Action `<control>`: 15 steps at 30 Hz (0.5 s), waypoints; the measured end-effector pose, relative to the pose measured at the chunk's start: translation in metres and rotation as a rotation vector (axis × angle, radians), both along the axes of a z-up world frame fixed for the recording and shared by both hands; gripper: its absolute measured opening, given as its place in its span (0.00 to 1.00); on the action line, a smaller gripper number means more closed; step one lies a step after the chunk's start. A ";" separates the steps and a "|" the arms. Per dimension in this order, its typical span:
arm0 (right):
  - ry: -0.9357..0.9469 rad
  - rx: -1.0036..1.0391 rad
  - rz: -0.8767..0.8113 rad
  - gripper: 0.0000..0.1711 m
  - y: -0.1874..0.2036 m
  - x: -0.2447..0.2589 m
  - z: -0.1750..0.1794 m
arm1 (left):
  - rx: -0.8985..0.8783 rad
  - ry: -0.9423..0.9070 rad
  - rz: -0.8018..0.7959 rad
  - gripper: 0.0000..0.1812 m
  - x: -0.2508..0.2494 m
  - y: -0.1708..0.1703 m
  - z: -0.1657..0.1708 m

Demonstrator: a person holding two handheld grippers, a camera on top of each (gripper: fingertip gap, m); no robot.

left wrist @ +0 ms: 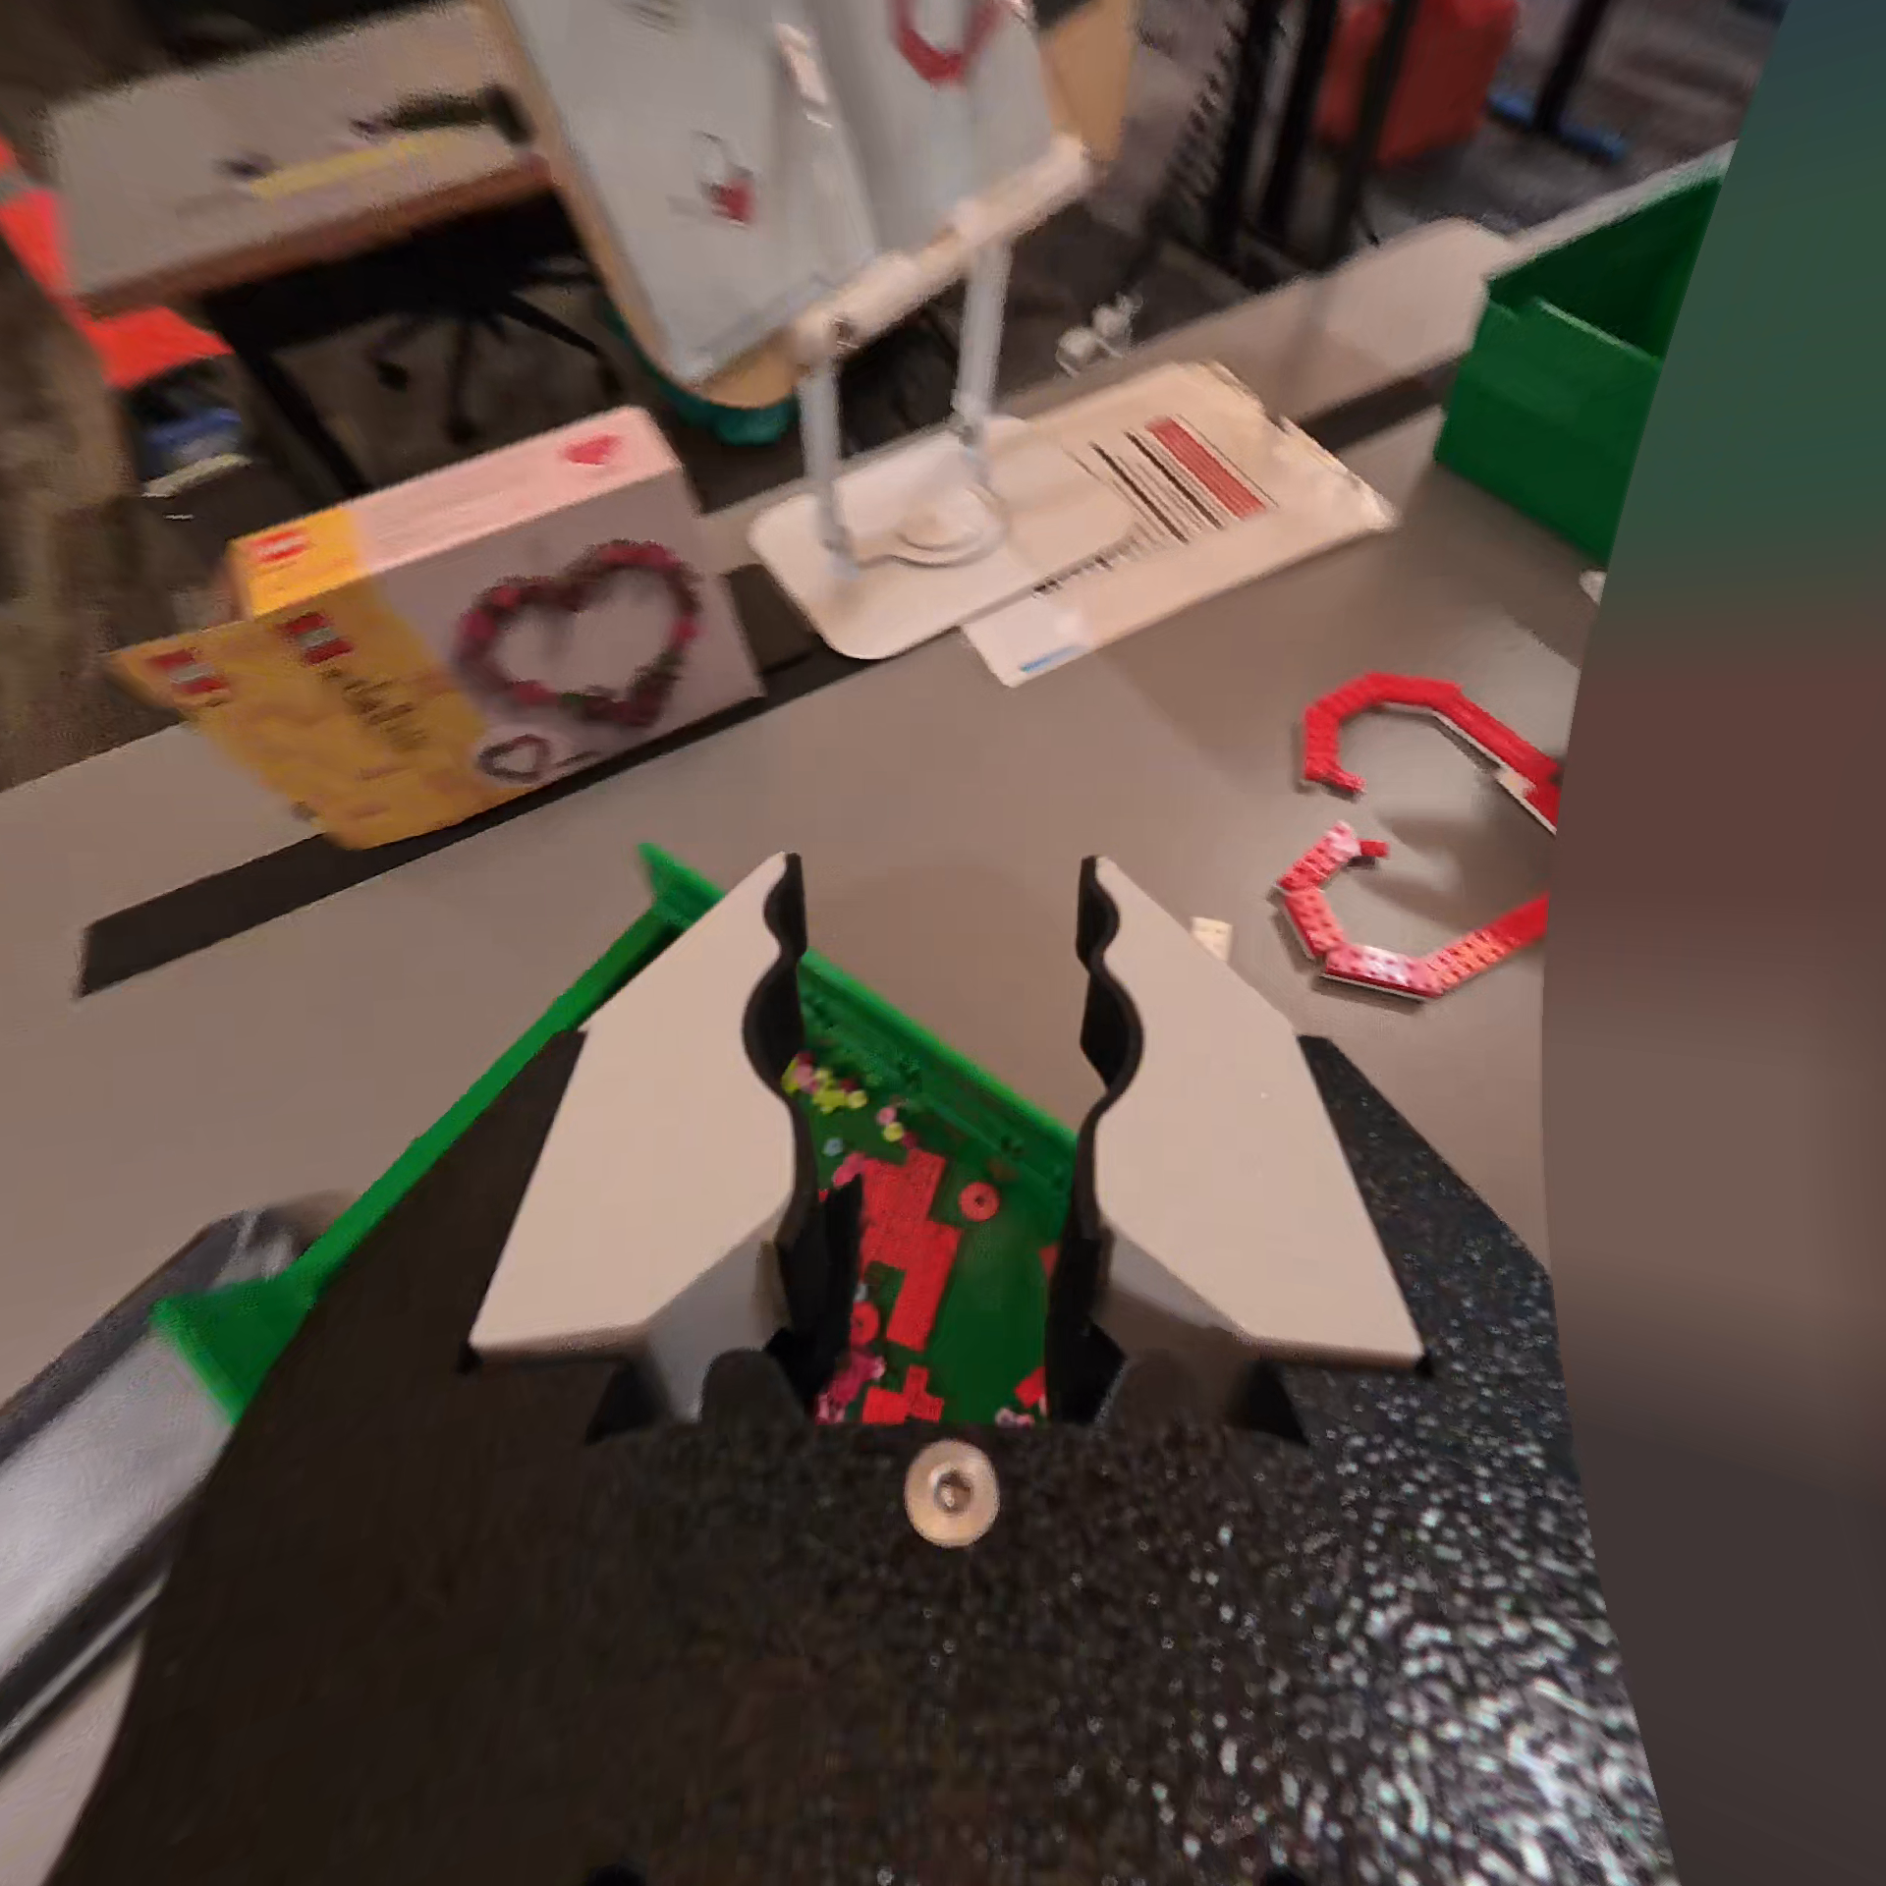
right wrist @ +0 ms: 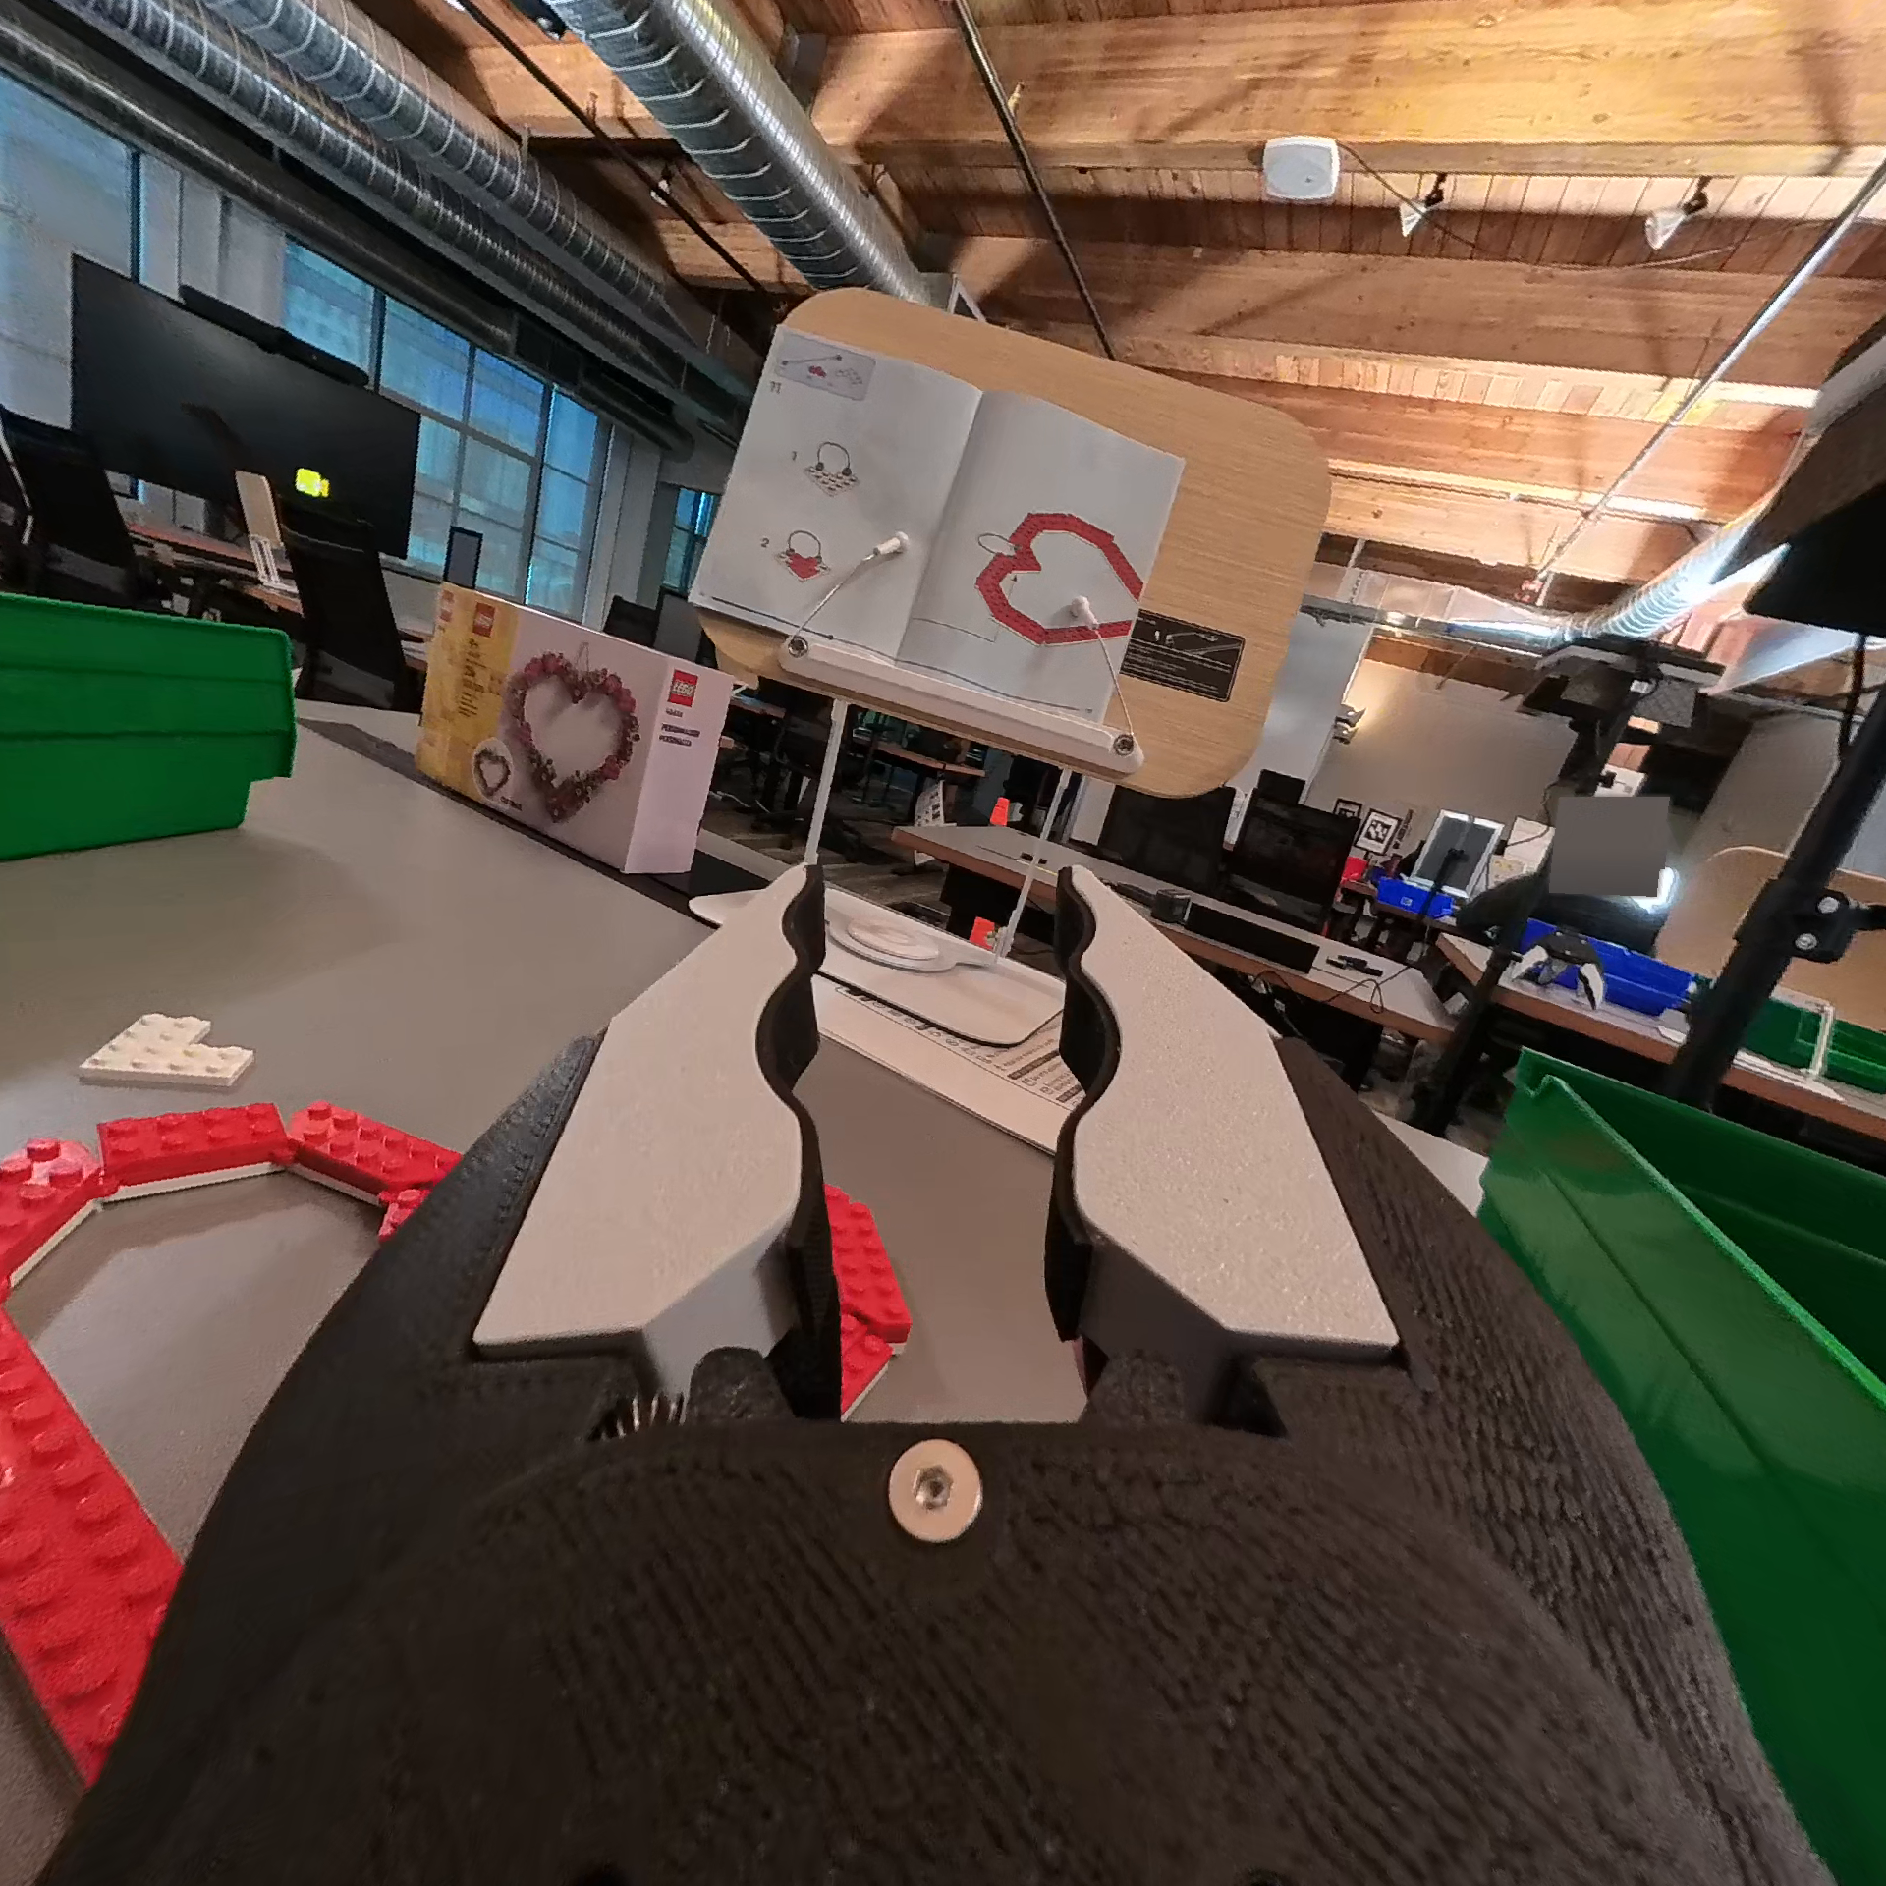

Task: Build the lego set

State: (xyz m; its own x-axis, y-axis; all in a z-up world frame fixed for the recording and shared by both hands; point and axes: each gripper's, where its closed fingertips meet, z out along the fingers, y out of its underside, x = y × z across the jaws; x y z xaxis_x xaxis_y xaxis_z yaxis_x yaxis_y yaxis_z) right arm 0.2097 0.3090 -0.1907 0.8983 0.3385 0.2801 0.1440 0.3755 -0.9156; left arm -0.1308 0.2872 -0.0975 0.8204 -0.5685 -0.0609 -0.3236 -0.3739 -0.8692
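Left tongs [left wrist: 939, 888] hung wide apart, holding nothing, over a green tray [left wrist: 612, 980] on the grey desk [left wrist: 970, 755]. Saw small red, pink and yellow bricks [left wrist: 908, 1235] in that tray, between the fingers. Farther right, lay two red curved frame pieces [left wrist: 1419, 714], apart from each other, on the desk. Far left, stood the box [left wrist: 459, 612] with a heart picture. Behind it all, stood a white book stand [left wrist: 919, 490], blurry.

Right tongs [right wrist: 934, 898] also spread wide, holding nothing, low over the desk. Under and left of them, lay the red frame [right wrist: 194, 1138], flat. Just beyond it, sat a white plate [right wrist: 168, 1051]. Straight ahead, stood the open booklet [right wrist: 939, 531] on its stand. Green bins sat far left [right wrist: 133, 714] and near right [right wrist: 1684, 1276].
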 end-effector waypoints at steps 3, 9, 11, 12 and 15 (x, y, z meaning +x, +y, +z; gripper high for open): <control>0.005 -0.001 -0.003 0.26 0.000 0.001 0.000 | 0.076 -0.111 0.127 0.28 -0.047 -0.013 0.008; 0.002 0.000 -0.032 0.26 0.002 0.006 0.000 | 0.116 -0.199 0.307 0.34 -0.109 -0.038 -0.018; -0.002 0.002 -0.053 0.26 0.003 0.009 0.000 | 0.105 -0.195 0.352 0.38 -0.124 -0.044 -0.030; -0.005 0.003 -0.067 0.26 0.003 0.011 0.000 | 0.105 -0.202 0.364 0.38 -0.130 -0.047 -0.034; -0.007 0.005 -0.099 0.26 0.005 0.015 0.000 | 0.120 -0.242 0.376 0.37 -0.143 -0.053 -0.039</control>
